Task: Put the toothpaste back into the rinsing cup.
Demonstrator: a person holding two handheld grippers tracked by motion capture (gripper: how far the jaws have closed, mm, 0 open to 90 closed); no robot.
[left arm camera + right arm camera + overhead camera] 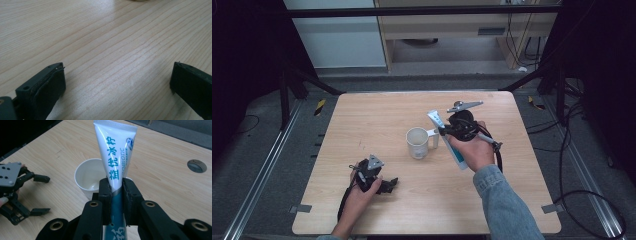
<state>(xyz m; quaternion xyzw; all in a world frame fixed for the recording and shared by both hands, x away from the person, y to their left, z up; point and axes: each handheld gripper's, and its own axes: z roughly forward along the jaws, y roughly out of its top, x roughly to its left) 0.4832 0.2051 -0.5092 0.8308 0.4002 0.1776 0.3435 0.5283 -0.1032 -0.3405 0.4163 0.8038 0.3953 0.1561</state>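
- The left gripper (pixel 384 186) is resting low on the bench (pixel 362 120), jaws spread wide and holding nothing.
- The white mug (pixel 417 142) is standing upright mid-bench, apparently empty.
- The right gripper (pixel 116 187) is clamping the toothpaste tube (pixel 115 150) just beside the mug; the likely step is lowering it in, so lining the tube up over the rim first should prevent tipping.

A cup (pixel 417 142) stands near the middle of the worktop (pixel 362 115). Just to its right, a tube (pixel 435 120) is held above the worktop in the right hand-held gripper (pixel 443 131). The left hand-held gripper (pixel 388 185) rests near the front-left edge.
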